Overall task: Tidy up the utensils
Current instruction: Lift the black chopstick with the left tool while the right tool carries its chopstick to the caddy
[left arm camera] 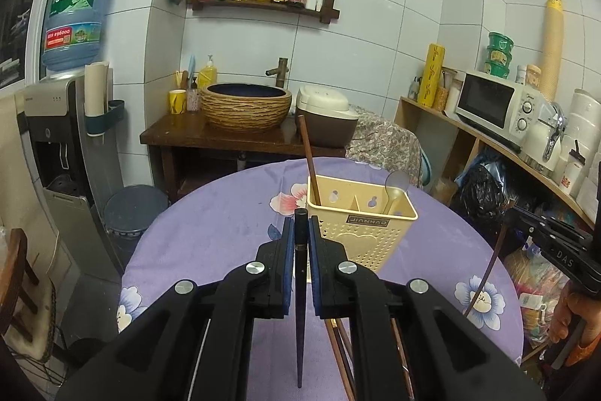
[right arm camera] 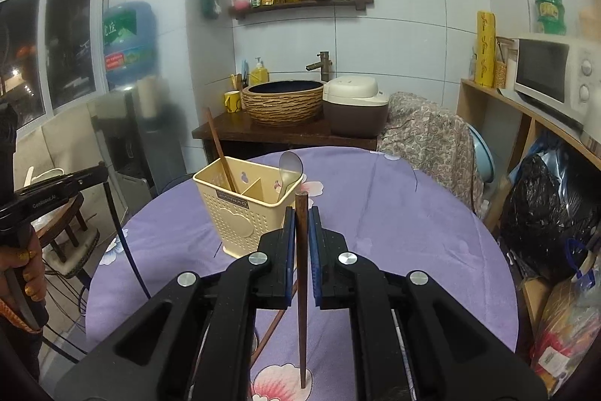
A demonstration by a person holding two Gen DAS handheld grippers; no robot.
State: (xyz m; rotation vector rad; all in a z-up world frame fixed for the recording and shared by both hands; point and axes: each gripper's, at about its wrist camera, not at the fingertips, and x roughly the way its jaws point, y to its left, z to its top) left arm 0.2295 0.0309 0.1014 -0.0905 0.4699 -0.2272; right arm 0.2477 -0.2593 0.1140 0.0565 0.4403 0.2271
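The left tool [left arm camera: 301,232] is clamped on a dark chopstick [left arm camera: 300,307], the right tool [right arm camera: 301,228] on a brown chopstick [right arm camera: 301,288] — each stick hanging tip-down above the purple worktop [right arm camera: 413,232]. Ahead stands the cream utensil holder [left arm camera: 362,232], a brown stick [left arm camera: 310,162] in one compartment, a spoon [left arm camera: 394,188] in another.

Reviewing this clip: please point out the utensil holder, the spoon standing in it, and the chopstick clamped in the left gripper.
utensil holder [left arm camera: 370,232], left wrist view, perforated front wall.
spoon [right arm camera: 291,163], right wrist view, its bowl above the rim.
dark chopstick [left arm camera: 300,288], left wrist view, mid-shaft between the pads.
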